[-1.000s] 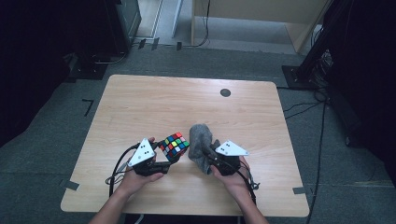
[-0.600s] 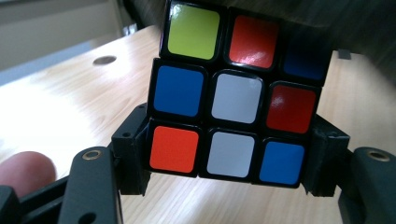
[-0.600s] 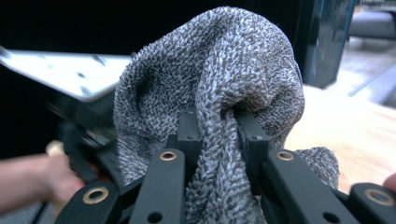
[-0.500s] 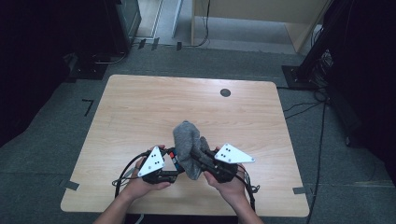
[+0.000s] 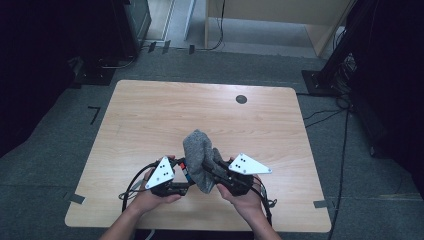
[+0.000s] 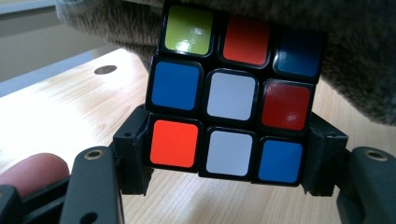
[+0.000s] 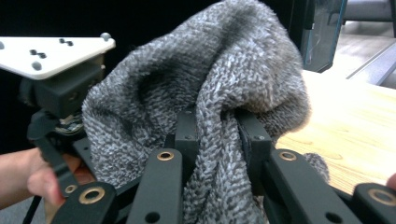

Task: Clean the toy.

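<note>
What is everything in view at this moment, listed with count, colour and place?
puzzle cube: one, multicoloured stickers on black, clamped between the left tool's jaws, partly under the cloth
cloth: one, grey knitted, pinched in the right tool and draped over the cube
table: one, light wood, with a dark round cap near its far edge
floor tape marks: a few, dark, around the table
left tool: one, black, white plate on top, near table edge
right tool: one, black, white plate, beside the left
hands: two, holding the tools
</note>
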Demonstrator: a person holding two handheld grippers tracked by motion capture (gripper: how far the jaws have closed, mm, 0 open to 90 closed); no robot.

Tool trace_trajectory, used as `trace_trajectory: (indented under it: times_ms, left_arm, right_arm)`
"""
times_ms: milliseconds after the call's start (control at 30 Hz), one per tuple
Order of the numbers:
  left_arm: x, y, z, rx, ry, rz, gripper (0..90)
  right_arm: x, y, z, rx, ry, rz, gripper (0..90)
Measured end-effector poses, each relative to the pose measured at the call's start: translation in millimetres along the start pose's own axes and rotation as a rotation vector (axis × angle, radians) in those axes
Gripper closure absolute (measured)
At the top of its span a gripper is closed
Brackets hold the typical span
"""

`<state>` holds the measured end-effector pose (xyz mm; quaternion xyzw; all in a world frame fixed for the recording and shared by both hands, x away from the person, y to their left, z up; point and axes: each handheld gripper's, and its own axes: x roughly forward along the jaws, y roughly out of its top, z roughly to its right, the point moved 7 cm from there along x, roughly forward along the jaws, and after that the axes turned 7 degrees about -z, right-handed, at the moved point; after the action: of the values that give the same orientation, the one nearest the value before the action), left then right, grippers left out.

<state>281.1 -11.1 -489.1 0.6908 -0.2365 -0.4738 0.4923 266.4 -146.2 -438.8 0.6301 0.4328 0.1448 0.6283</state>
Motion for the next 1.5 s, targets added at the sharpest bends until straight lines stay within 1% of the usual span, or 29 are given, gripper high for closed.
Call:
trace_trajectory:
  times_ms: [33,67,100,133,233,267,333,400,467,533,567,667,733,800,900,967,1000,1033,1133,1167,1200,1233,1267,1300,1333,1400,1433,1467,1500]
  left_arm:
    - [-0.7,-0.1,0.1,0.0,-0.003,0.003,33.4]
    - [-1.1,-0.6,-0.5,0.002,-0.001,0.0,33.4]
    - [-0.8,-0.9,-0.9,0.002,0.0,-0.002,33.4]
    - [-0.3,-1.0,-1.4,0.001,0.003,-0.002,33.4]
    - [1.5,-0.7,-2.9,-0.006,0.019,-0.005,33.4]
    - [2.4,-1.4,-3.3,-0.006,0.027,-0.012,33.4]
    - [3.6,-3.3,-2.9,-0.004,0.029,-0.023,33.4]
    - [3.8,-3.4,-1.9,-0.002,0.025,-0.022,33.4]
    - [1.0,0.0,0.0,-0.005,0.01,0.003,33.3]
    - [-1.2,1.7,0.5,-0.002,0.006,0.012,33.3]
    - [-1.5,1.2,0.3,0.002,0.008,0.01,33.3]
    - [-1.3,0.2,-1.7,-0.007,0.014,0.007,33.3]
    - [0.7,-1.0,-2.3,-0.001,0.029,-0.008,33.3]
    - [3.0,-3.0,-1.1,0.007,0.031,-0.022,33.3]
    - [3.4,-1.4,1.7,0.007,0.021,-0.013,33.3]
    - [-0.5,2.2,3.2,0.008,-0.007,0.011,33.4]
    - [-1.6,2.4,3.0,0.014,-0.009,0.009,33.4]
    - [-2.7,2.1,2.8,0.013,-0.014,0.012,33.4]
    - [-4.0,1.4,-0.3,0.001,-0.014,0.012,33.4]
    - [-3.6,1.9,-1.3,-0.004,-0.006,0.013,33.4]
    - [-2.9,1.8,-2.2,-0.005,0.001,0.01,33.4]
    - [-2.0,1.0,-3.0,-0.006,0.008,0.003,33.4]
    - [-0.9,-0.3,-3.8,-0.003,0.015,-0.006,33.4]
    - [0.2,-1.4,-3.8,-0.004,0.02,-0.013,33.4]
    - [0.8,-2.1,-3.7,-0.001,0.019,-0.017,33.4]
    - [1.3,-1.1,-1.1,-0.001,0.011,-0.008,33.4]
    - [0.5,0.3,0.7,0.003,0.005,0.003,33.4]
    - [-0.9,1.8,2.2,0.003,-0.005,0.012,33.4]
    - [-1.5,1.4,2.3,0.012,0.0,0.009,33.4]
  right_arm:
    - [0.2,-1.0,2.9,0.018,0.002,0.003,74.7]
    - [0.7,-3.3,9.1,0.033,-0.021,-0.006,74.7]
    - [0.9,-8.5,20.4,0.041,-0.078,-0.031,74.9]
    - [0.9,-11.2,25.8,0.051,-0.097,-0.041,74.8]
    - [-0.4,-16.7,38.7,0.106,-0.125,-0.061,74.8]
    - [-1.6,-15.3,38.4,0.119,-0.113,-0.049,74.8]
    - [-3.6,-8.6,29.9,0.115,-0.069,-0.015,74.8]
    - [-4.7,-1.6,16.5,0.068,-0.036,0.01,74.6]
    - [-3.2,1.0,7.6,0.023,-0.034,0.007,74.5]
    - [-0.6,-2.9,10.9,0.021,-0.054,-0.006,74.3]
    - [-0.3,-4.5,14.6,0.039,-0.059,-0.004,74.3]
    - [-0.2,-14.5,35.5,0.074,-0.16,-0.061,74.3]
    - [-2.4,-14.9,38.6,0.103,-0.163,-0.05,74.2]
    - [-5.0,-8.5,31.3,0.095,-0.129,-0.012,74.1]
    - [-5.9,3.0,5.6,0.029,-0.034,0.034,73.9]
    - [-2.3,3.4,-1.9,-0.019,-0.047,0.013,73.8]
    - [-0.8,1.6,-1.0,-0.021,-0.051,0.006,73.8]
    - [-0.6,-0.1,3.0,-0.001,-0.049,0.011,73.9]
    - [1.4,-12.5,27.4,0.013,-0.166,-0.051,74.0]
    - [2.2,-16.9,33.9,0.042,-0.174,-0.073,74.0]
    - [1.9,-18.8,38.0,0.079,-0.162,-0.074,74.0]
    - [0.2,-17.5,38.3,0.119,-0.143,-0.054,74.0]
    - [-2.2,-13.7,35.7,0.137,-0.121,-0.027,73.9]
    - [-4.5,-8.0,29.6,0.133,-0.092,0.003,73.9]
    - [-6.2,-2.0,21.3,0.111,-0.064,0.029,73.8]
    - [-6.2,5.9,1.7,0.041,-0.007,0.046,73.4]
    - [-4.8,6.2,-2.6,0.017,0.002,0.042,73.2]
    - [-2.2,4.3,-5.6,-0.011,-0.005,0.027,73.2]
    - [0.3,1.2,-4.2,-0.031,-0.025,0.018,73.0]
